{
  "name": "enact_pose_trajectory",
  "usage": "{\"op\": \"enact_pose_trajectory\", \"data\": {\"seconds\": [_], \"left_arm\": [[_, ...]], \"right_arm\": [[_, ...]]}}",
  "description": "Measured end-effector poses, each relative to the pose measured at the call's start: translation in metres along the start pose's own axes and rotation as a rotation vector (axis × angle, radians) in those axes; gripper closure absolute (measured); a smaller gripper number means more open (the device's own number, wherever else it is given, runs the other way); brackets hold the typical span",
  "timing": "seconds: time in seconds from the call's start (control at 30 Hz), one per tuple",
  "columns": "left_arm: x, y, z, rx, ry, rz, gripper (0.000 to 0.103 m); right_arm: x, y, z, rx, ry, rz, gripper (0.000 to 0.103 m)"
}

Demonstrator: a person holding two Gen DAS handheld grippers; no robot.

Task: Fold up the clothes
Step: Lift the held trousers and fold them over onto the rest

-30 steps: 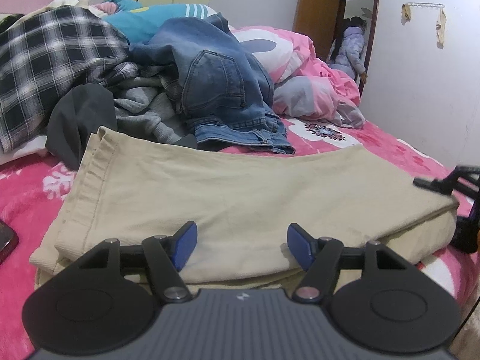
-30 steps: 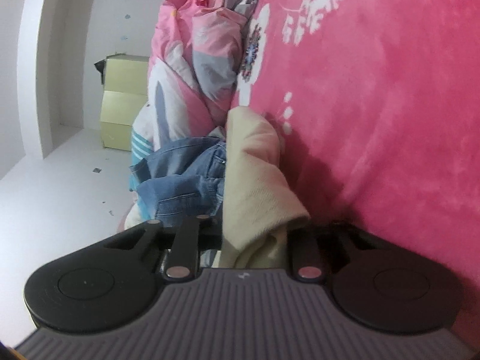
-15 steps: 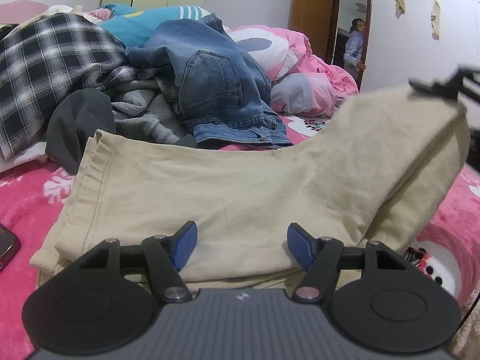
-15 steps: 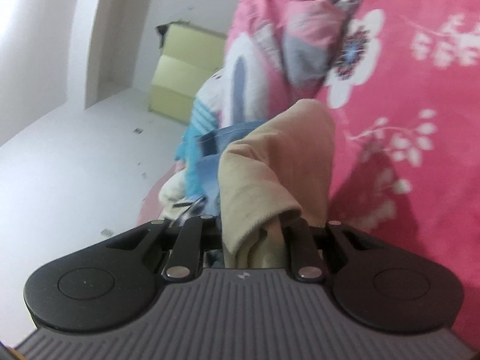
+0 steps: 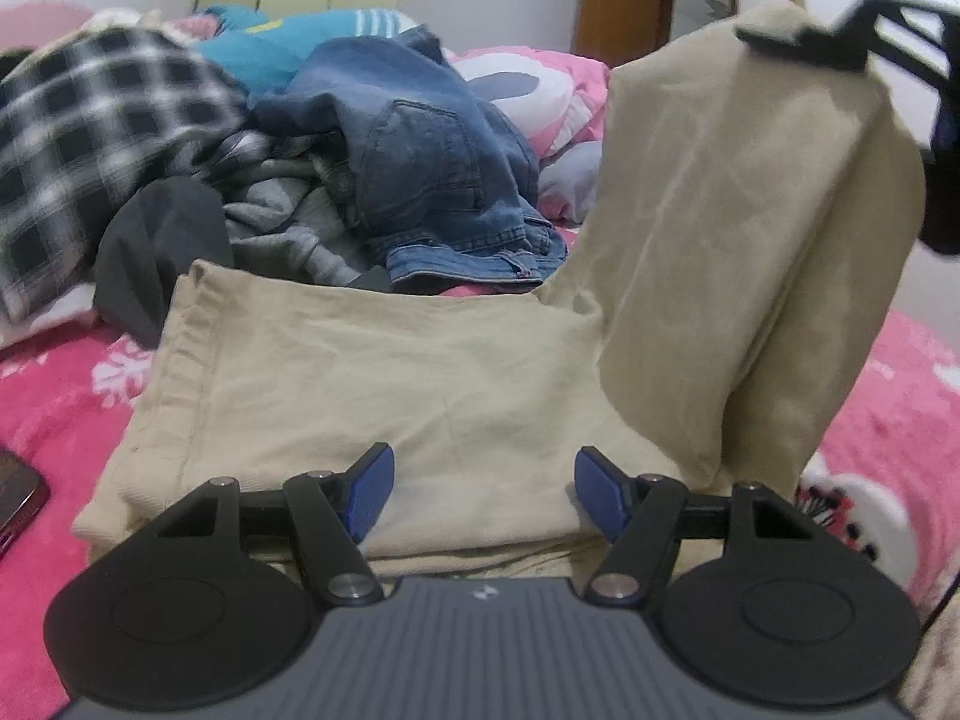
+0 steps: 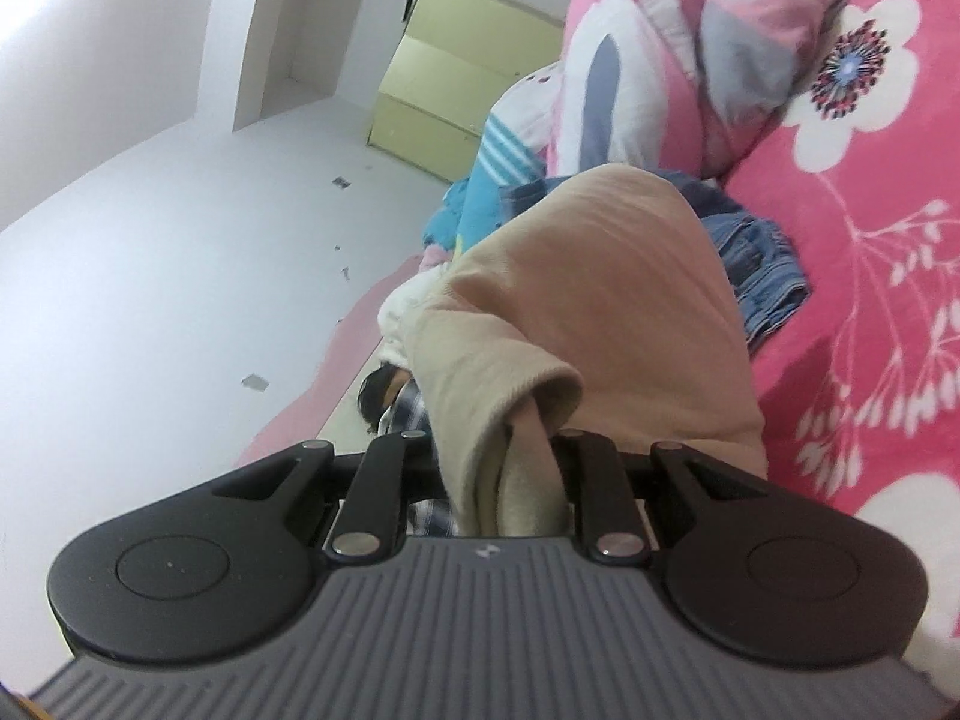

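The fold is partly done: the right gripper (image 6: 528, 462) grasps the beige trousers' (image 5: 420, 372) right end, raised above the pink bed (image 5: 54, 396), the left gripper (image 5: 483, 486) hovers released over their near edge, and the far clothes pile (image 5: 336, 138) is unfolded.

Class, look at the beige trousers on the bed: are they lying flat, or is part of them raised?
Partly raised. One end of the trousers lies flat on the bed; the right gripper holds the other end up.

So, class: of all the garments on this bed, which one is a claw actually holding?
The beige trousers: the right claw pinches one end and holds it up, while the blue jeans and checked shirt lie untouched in the pile.
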State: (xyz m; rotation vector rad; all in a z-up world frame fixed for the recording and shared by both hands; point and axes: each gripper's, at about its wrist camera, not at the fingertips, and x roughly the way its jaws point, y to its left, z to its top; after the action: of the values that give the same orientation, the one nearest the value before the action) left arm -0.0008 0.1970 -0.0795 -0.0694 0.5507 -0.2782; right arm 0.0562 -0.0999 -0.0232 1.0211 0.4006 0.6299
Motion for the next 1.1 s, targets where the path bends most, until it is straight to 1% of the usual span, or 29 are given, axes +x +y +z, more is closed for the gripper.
{"op": "enact_pose_trajectory", "data": {"seconds": [0.03, 0.17, 0.23, 0.27, 0.33, 0.47, 0.57, 0.6, 0.67, 0.7, 0.73, 0.77, 0.83, 0.9, 0.97, 1.07, 1.1], "left_arm": [[-0.005, 0.004, 0.004, -0.025, -0.002, -0.001, 0.035], [-0.029, 0.013, 0.022, -0.062, -0.087, 0.022, 0.035], [-0.028, 0.007, 0.033, -0.019, -0.111, 0.019, 0.035], [-0.022, 0.002, 0.037, 0.009, -0.110, 0.016, 0.035], [-0.002, -0.009, 0.043, 0.053, -0.085, 0.016, 0.035], [0.048, -0.031, 0.049, 0.117, -0.018, 0.042, 0.036], [0.087, -0.044, 0.045, 0.156, 0.101, 0.074, 0.033], [0.091, -0.046, 0.044, 0.165, 0.118, 0.083, 0.033], [0.085, -0.045, 0.044, 0.172, 0.130, 0.074, 0.034], [0.082, -0.044, 0.044, 0.175, 0.135, 0.070, 0.034], [0.078, -0.042, 0.045, 0.169, 0.141, 0.065, 0.034], [0.075, -0.034, 0.049, 0.132, 0.146, 0.058, 0.034], [0.072, -0.020, 0.059, 0.056, 0.150, 0.037, 0.034], [0.077, -0.010, 0.073, -0.001, 0.153, 0.015, 0.034], [0.095, -0.006, 0.086, -0.012, 0.181, 0.005, 0.034], [0.133, -0.009, 0.096, -0.004, 0.258, -0.010, 0.034], [0.137, -0.009, 0.100, -0.016, 0.251, -0.006, 0.034]], "right_arm": [[-0.001, 0.002, -0.001, -0.007, 0.002, 0.002, 0.087], [-0.007, 0.007, -0.007, -0.021, 0.005, 0.012, 0.087], [-0.010, 0.009, -0.010, -0.025, 0.001, 0.016, 0.087], [-0.013, 0.010, -0.012, -0.030, -0.002, 0.018, 0.087], [-0.018, 0.012, -0.016, -0.040, -0.008, 0.020, 0.087], [-0.028, 0.017, -0.023, -0.074, -0.017, 0.023, 0.087], [-0.032, 0.018, -0.028, -0.090, -0.002, 0.017, 0.087], [-0.030, 0.018, -0.028, -0.100, 0.008, -0.010, 0.087], [-0.028, 0.011, -0.030, -0.092, 0.019, -0.019, 0.087], [-0.028, 0.009, -0.029, -0.088, 0.019, -0.008, 0.087], [-0.028, 0.008, -0.028, -0.085, 0.018, 0.005, 0.087], [-0.028, 0.007, -0.027, -0.081, 0.018, 0.018, 0.087], [-0.029, 0.008, -0.025, -0.114, 0.026, 0.018, 0.087], [-0.030, 0.007, -0.026, -0.119, 0.037, 0.035, 0.087], [-0.032, 0.005, -0.027, -0.118, 0.046, 0.054, 0.087], [-0.034, 0.004, -0.028, -0.131, 0.053, 0.068, 0.087], [-0.035, 0.004, -0.029, -0.137, 0.055, 0.066, 0.087]]}}
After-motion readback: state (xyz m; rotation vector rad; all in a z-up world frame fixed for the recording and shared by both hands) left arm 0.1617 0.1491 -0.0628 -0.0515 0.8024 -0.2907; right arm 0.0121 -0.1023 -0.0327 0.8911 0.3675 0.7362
